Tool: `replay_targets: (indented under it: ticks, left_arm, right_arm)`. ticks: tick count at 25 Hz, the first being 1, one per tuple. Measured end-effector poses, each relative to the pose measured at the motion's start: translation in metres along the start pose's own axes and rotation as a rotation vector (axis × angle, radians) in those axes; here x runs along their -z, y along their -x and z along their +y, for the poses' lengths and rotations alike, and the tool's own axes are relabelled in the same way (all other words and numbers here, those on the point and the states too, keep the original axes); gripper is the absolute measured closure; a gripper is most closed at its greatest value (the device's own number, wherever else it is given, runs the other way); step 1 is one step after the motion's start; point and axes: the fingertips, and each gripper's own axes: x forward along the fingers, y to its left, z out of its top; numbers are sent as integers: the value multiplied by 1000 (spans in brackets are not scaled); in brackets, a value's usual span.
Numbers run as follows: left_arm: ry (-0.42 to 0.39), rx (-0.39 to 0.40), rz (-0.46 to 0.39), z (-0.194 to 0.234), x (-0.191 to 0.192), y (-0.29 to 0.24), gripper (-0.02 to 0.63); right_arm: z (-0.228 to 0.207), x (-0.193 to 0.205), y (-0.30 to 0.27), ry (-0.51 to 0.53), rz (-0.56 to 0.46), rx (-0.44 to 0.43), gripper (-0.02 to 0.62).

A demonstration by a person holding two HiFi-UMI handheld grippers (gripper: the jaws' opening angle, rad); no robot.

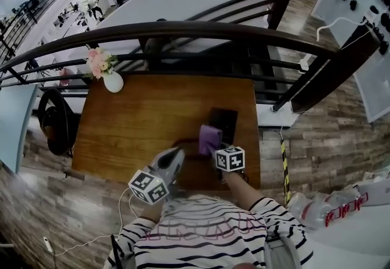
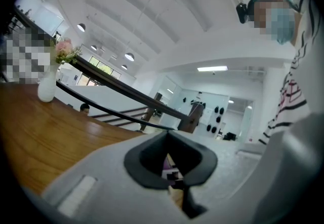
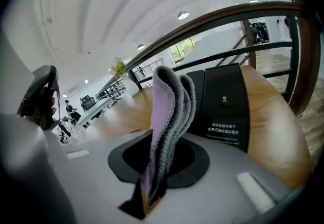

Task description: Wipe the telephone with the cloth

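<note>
left gripper (image 1: 177, 156) low and near the body, pointing away and slightly right, jaws drawn together on nothing, right gripper (image 1: 214, 146) just beside it, jaws clamped on a folded purple cloth (image 3: 169, 111), right forearm (image 1: 241, 187) bare below a striped sleeve

Your left tool (image 2: 174, 167) has its jaws pressed together, with nothing gripped between them. The wooden table (image 2: 45, 132) stretches ahead and to the tool's left, and a white vase (image 2: 46, 88) of pink flowers stands far off on that side. A dark railing (image 2: 121, 86) crosses beyond the table. Your striped sleeve (image 2: 288, 96) rises to the tool's right.
</note>
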Motion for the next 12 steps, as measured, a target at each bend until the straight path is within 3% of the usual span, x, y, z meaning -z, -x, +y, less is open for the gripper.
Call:
replay_targets:
  ticks: [12]
  left_arm:
    - [-1, 65, 30, -14, 7, -17, 607]
  right_arm:
    - [-46, 19, 33, -52, -8, 111, 543]
